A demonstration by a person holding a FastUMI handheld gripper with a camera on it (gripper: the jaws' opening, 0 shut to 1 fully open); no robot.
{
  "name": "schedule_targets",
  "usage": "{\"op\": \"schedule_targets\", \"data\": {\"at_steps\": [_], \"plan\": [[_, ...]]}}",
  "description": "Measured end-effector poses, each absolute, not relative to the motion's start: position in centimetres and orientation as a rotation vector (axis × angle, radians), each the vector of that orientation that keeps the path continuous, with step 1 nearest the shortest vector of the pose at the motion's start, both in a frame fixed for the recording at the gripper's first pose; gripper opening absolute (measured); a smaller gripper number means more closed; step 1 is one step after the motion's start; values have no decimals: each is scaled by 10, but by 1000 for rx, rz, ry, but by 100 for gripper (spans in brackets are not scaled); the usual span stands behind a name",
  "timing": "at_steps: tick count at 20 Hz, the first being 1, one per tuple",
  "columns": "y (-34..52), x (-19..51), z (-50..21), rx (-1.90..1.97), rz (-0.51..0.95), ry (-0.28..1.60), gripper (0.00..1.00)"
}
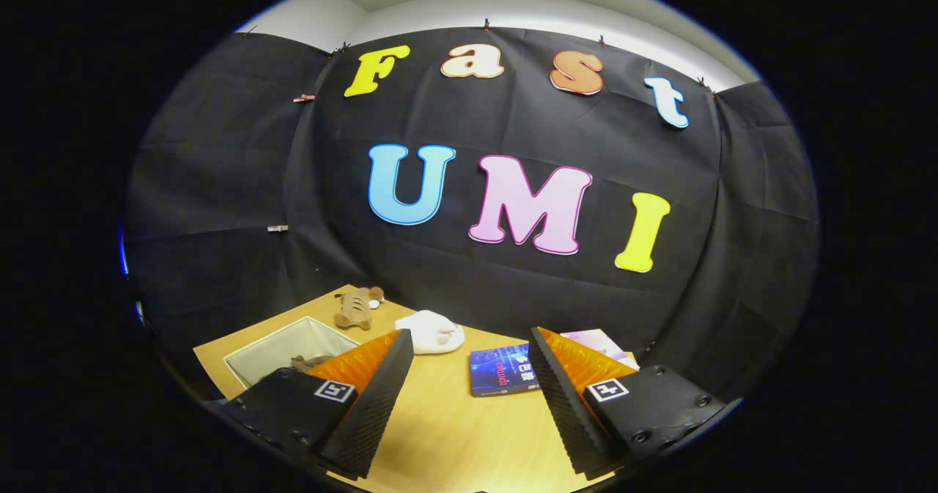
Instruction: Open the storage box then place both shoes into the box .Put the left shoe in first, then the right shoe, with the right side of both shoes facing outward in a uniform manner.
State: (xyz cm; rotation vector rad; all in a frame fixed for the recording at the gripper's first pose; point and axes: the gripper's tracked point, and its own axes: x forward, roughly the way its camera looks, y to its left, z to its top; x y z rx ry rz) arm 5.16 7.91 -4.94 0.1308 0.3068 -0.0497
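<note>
Spreading under everything is a wooden table (pixel 447 427), and places here are told from the gripper (pixel 469 376), which hangs above the bare wood with its two fingers (pixel 381 390) wide apart, released, nothing between them and nothing touched. Behind the table rises the booth's black cloth wall (pixel 513 273), with a strip of pale room wall (pixel 527 9) above it. Beyond the left finger sits a box (pixel 278 346), pale and open-topped, partly hidden by that finger; something brownish lies inside near its front corner, too small to make out. Beyond the right finger, and partly behind it, lies a blue book (pixel 502 372), flat on the wood, with a pink booklet (pixel 597 340) just past it, touching or nearly touching. Ahead of the gap between the fingers, nearer the left one, rests a white crumpled thing (pixel 432 330) at the table's far edge; whether it is cloth or a shoe cannot be told. Farther off beyond the left finger, behind the box, lies a small brown plush toy (pixel 359 308) close to the cloth wall
</note>
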Motion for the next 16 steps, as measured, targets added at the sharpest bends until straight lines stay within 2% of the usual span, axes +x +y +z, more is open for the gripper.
{"op": "schedule_targets", "data": {"at_steps": [8, 16], "plan": [[30, -5, -69, 137, -114, 295, 98], [14, -18, -80, 177, -157, 317, 98]]}}
